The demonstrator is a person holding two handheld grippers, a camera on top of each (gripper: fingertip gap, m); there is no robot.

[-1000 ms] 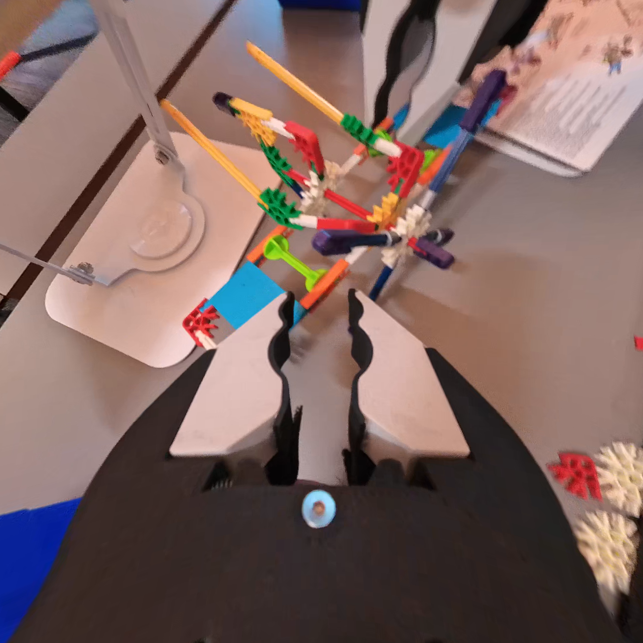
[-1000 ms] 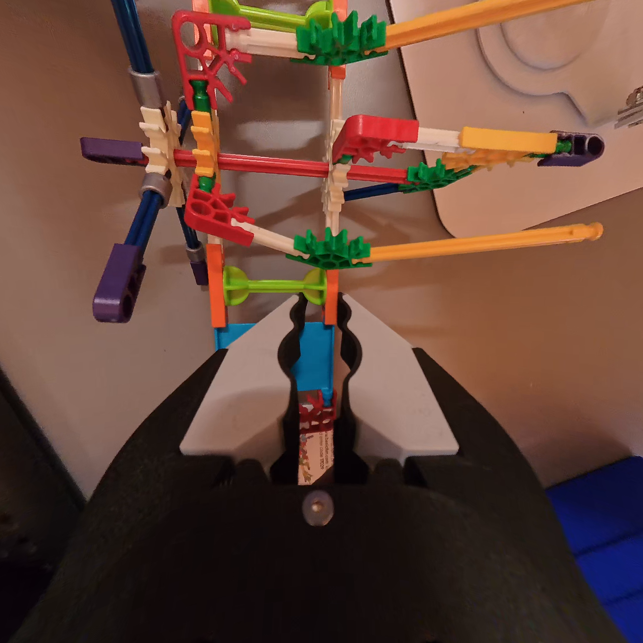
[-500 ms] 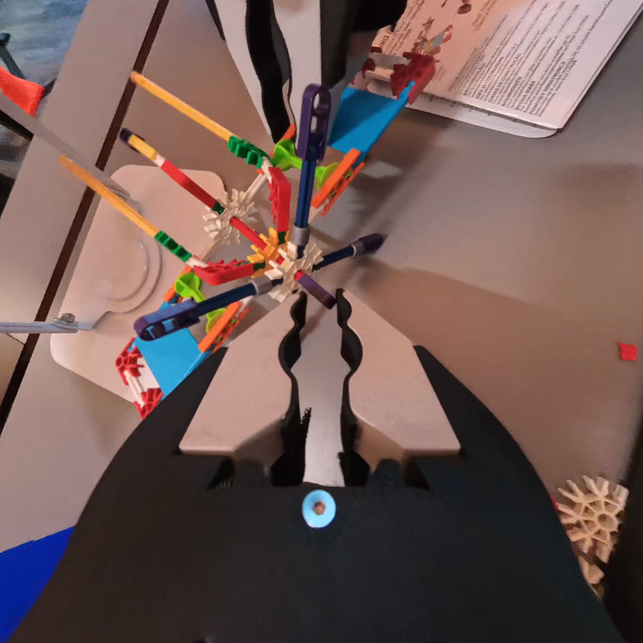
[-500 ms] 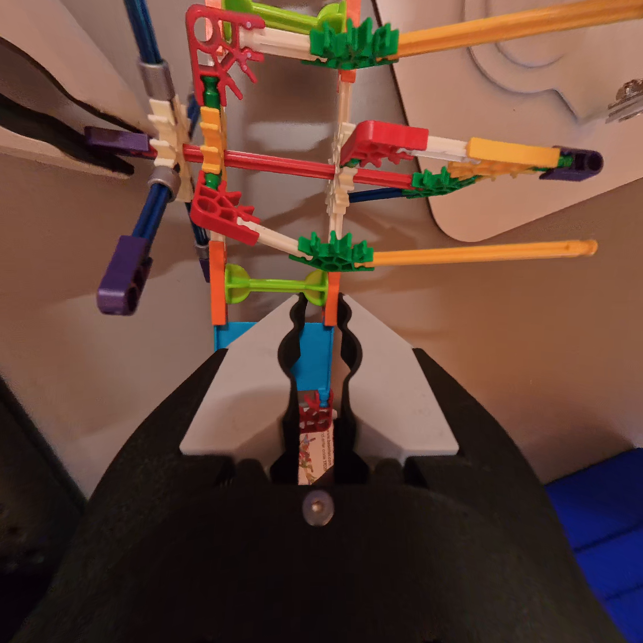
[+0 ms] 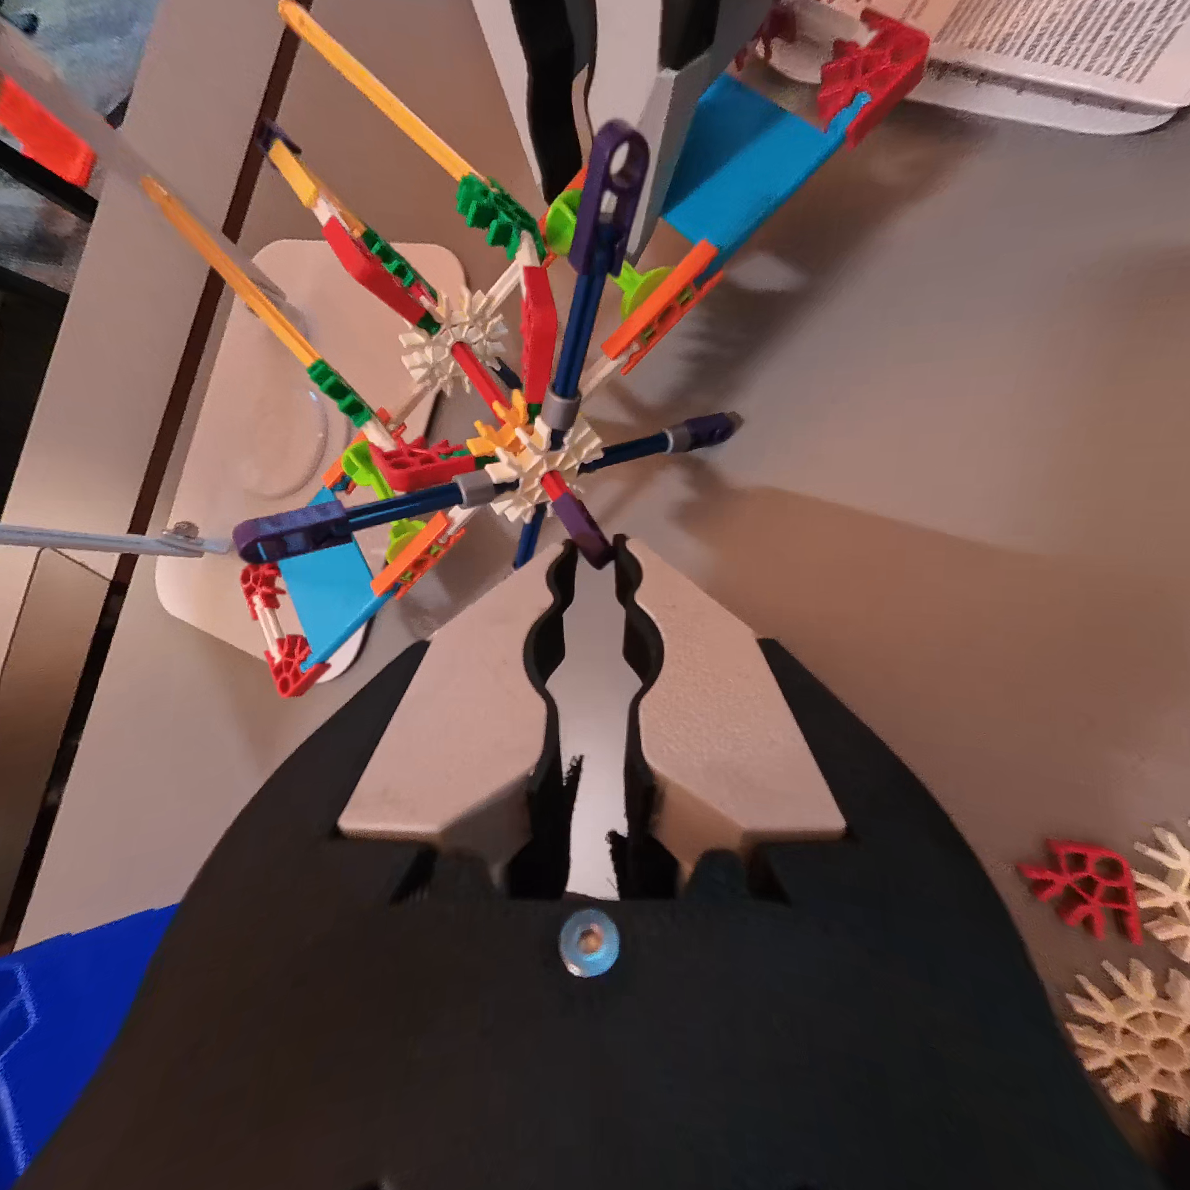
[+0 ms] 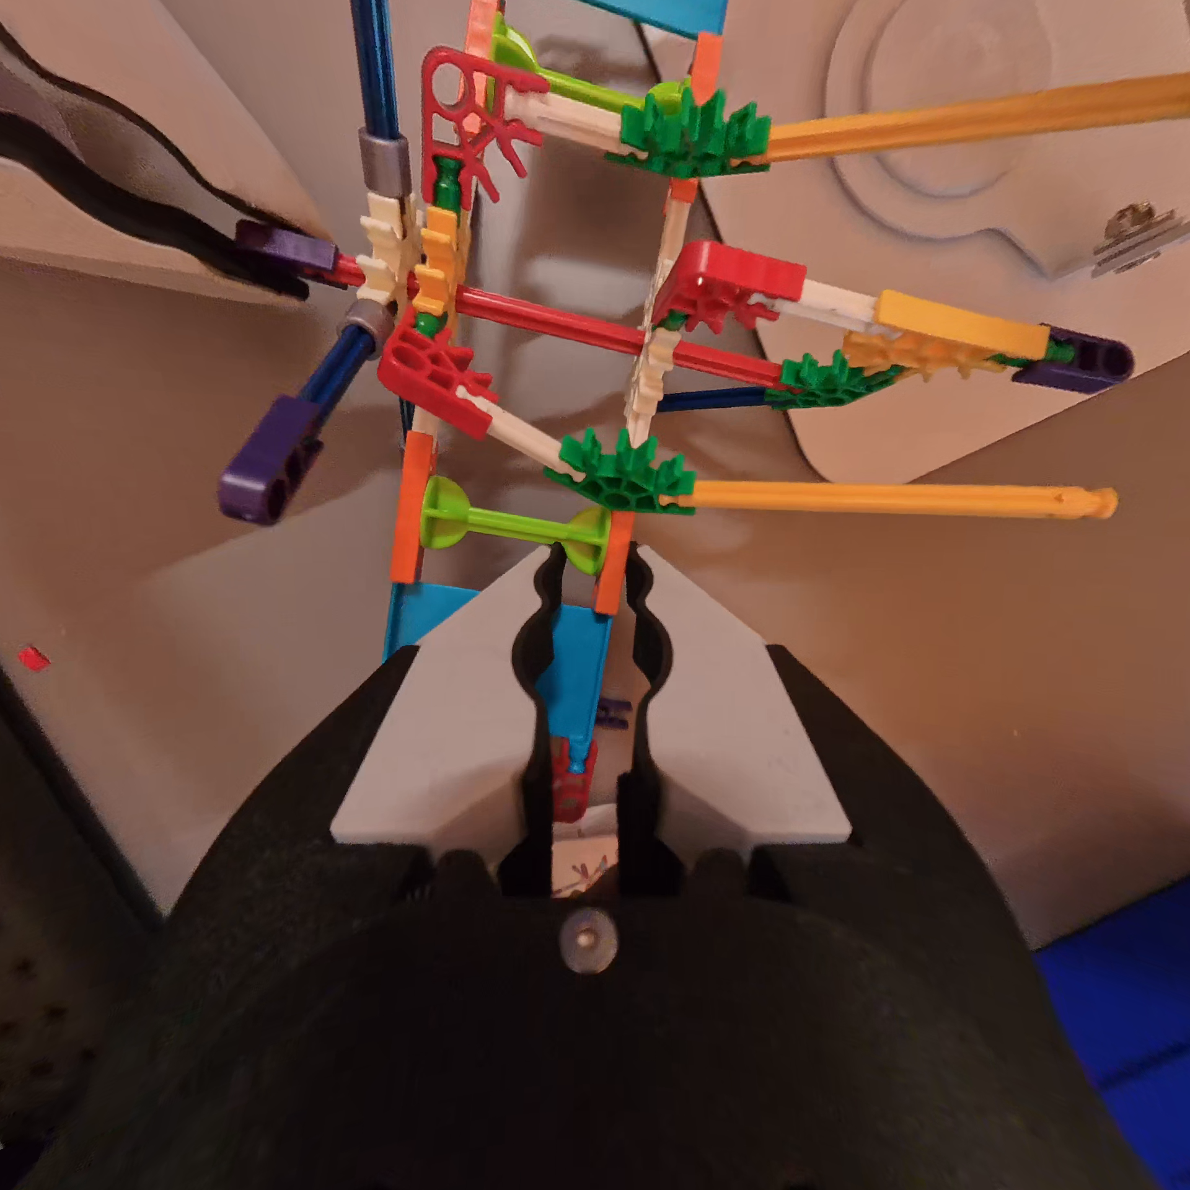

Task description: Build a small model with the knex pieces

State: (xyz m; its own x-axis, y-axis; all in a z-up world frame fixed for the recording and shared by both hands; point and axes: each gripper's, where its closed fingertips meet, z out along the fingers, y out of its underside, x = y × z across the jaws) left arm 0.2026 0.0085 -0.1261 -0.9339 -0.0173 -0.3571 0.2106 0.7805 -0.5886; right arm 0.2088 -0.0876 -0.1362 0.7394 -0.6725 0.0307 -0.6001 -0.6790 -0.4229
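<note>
Held off the grey table [image 5: 934,399]: a rod-and-connector toy model [image 5: 534,451], gripped from two ends at once. Right gripper [image 6: 592,547] closed narrow on the model's blue panel [image 6: 576,670], with an orange strut [image 6: 612,566] caught at the tips and a red corner connector deep between the fingers. Left gripper [image 5: 592,547] also narrow, tips seemingly pinched on the short purple cap [image 5: 583,525] at the end of the red axle [image 6: 547,322]. Seen from the right wrist: axle lying crosswise, left to right, purple cap at its far left end inside the left gripper's dark pads. Seen from the left wrist: same axle pointing almost straight away along the fingers, white hub [image 5: 541,463] just beyond the tips, blue spokes fanned around it. Two grips thus roughly at right angles. Below and behind, a white base plate [image 5: 212,451]; near the left gripper's right side, loose red and cream connectors [image 5: 1082,895]; far corner, a printed booklet [image 5: 1062,58].
</note>
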